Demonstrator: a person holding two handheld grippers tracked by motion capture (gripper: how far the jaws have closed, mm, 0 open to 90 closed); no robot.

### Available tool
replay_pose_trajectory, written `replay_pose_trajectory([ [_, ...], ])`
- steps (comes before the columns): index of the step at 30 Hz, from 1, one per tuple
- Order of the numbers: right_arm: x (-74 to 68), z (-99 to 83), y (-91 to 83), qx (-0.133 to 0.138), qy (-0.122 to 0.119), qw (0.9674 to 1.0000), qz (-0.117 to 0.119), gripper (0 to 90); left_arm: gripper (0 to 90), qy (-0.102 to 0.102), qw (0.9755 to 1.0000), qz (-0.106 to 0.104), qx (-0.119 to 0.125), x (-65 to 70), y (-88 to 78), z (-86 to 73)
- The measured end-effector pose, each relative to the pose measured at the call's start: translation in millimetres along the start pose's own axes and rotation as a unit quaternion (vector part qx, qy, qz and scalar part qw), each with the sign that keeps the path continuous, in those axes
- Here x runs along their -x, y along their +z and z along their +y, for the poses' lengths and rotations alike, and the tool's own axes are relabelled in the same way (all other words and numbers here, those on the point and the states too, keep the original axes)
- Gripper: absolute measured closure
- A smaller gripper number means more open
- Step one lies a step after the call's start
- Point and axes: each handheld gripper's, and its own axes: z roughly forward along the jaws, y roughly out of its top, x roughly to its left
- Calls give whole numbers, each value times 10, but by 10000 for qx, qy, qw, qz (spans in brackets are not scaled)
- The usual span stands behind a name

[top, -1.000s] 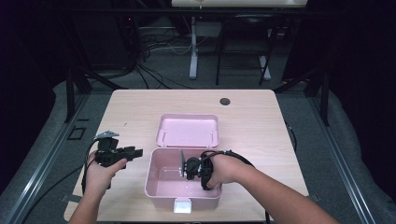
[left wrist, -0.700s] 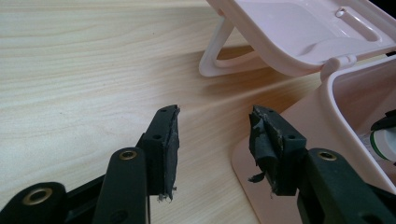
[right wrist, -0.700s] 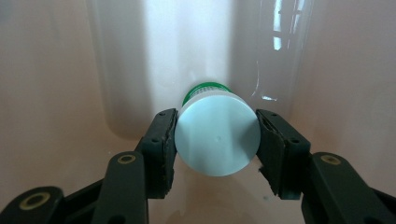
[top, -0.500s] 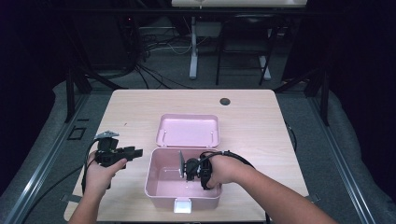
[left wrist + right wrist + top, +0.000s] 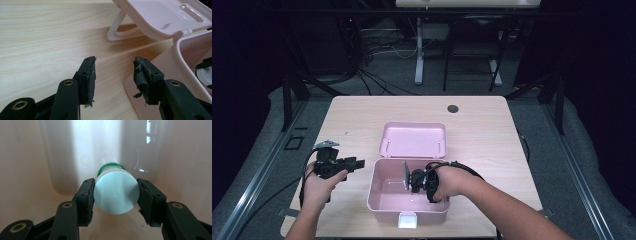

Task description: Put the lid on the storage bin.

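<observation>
A pink plastic box [image 5: 376, 192] stands open near the table's front edge, its lid [image 5: 413, 139] laid back flat behind it. My right gripper [image 5: 414, 181] reaches down inside the box. In the right gripper view its jaws [image 5: 115, 185] are shut on the white cap of a small bottle [image 5: 116, 195] with a green label, which points at the pink box wall [image 5: 62, 152]. My left gripper [image 5: 357, 163] hovers just left of the box, open with nothing in it. In the left gripper view its jaws [image 5: 115, 63] frame bare wood, with the box corner [image 5: 175, 67] and lid [image 5: 160, 15] to the right.
The light wooden table [image 5: 357, 115] has a round dark cable hole [image 5: 453, 108] at its far edge. A white latch [image 5: 407, 220] sits on the box's front. Dark floor, cables and stand legs [image 5: 419, 55] lie beyond the table.
</observation>
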Motion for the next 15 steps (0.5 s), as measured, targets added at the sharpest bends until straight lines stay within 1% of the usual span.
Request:
replay_pose_trajectory([
  [3, -6, 2, -4, -4, 25, 10000, -3, 496, 523, -7, 10000, 1, 14, 1, -5, 3],
  [7, 4, -16, -44, 95, 74, 9999, -2, 487, 522, 10, 10000, 7, 24, 3, -15, 4],
  [10, 10, -39, -117, 264, 173, 9995, 36, 484, 521, 23, 10000, 7, 32, 10, -20, 6],
  [11, 11, -45, -148, 283, 209, 9994, 34, 485, 521, 26, 10000, 3, 32, 16, -21, 7],
  [13, 12, -64, -208, 302, 259, 9992, -16, 485, 521, 37, 10000, -7, 35, 29, -24, 11],
  [15, 15, -88, -279, 401, 305, 9987, -51, 486, 523, 59, 10000, -33, 31, 49, -30, 16],
])
